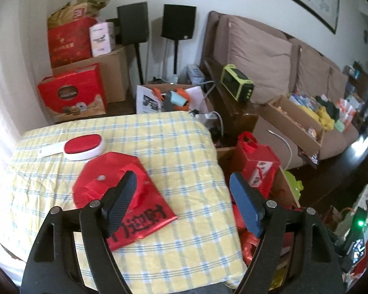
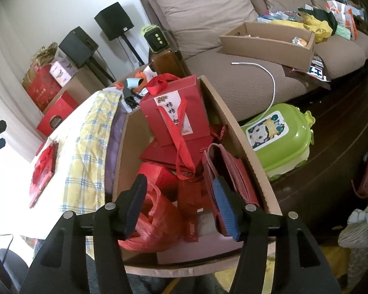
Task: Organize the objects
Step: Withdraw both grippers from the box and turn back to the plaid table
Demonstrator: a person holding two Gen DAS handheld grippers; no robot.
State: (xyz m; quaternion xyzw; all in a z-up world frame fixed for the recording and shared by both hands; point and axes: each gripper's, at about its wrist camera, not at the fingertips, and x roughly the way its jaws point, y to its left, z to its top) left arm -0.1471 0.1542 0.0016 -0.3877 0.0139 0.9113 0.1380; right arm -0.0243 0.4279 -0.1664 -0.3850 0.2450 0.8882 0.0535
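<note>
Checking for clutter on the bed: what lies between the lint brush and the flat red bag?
Nothing: in the left wrist view, only bare checked cloth separates the lint brush from the flat red bag.

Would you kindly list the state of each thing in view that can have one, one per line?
left gripper: jaws open, nothing between them
right gripper: jaws open over the box, gripping nothing
flat red bag: lying flat on the checked cloth
lint brush: lying flat, red pad up
cardboard box: open, filled with red bags
red gift bag: upright in the box, handles loose
red plastic bag: crumpled, mouth open
</note>
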